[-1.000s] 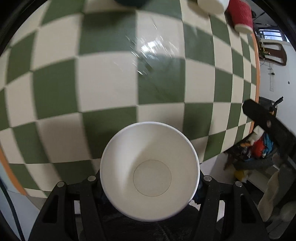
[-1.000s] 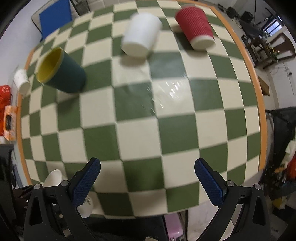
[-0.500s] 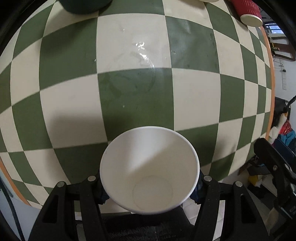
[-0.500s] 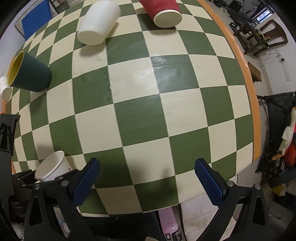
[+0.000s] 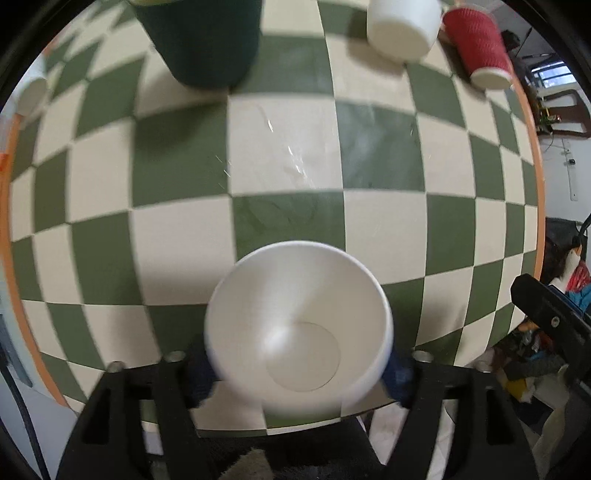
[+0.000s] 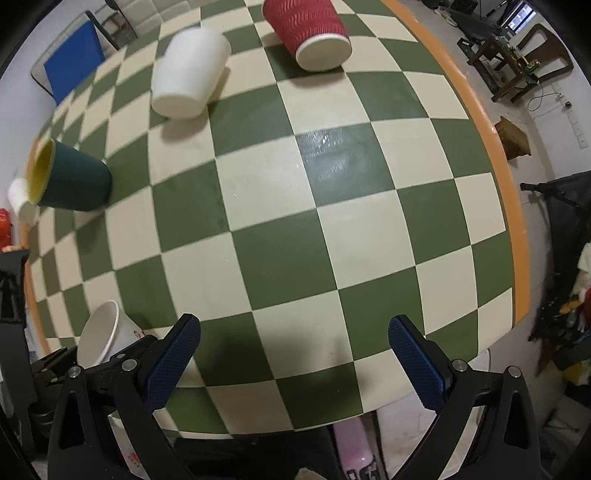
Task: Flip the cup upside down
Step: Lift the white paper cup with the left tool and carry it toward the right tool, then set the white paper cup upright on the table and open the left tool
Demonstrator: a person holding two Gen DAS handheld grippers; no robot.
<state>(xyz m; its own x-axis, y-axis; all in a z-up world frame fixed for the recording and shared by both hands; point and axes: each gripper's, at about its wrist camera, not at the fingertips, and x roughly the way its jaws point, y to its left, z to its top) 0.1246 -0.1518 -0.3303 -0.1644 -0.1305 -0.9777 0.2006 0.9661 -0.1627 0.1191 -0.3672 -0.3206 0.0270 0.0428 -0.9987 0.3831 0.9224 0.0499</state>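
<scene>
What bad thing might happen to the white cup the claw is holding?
The left claw pinches the thin white paper cup by its sides, so it might crumple or slip while turning. It hangs near the table edge, so a dropped cup might roll off. A wide swing could bump the dark green cup.

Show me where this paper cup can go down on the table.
The checkered table is bare across its middle and the whole side toward the orange rim. Crowded: the far edge, with the white cup and red cup, and the green cup.
</scene>
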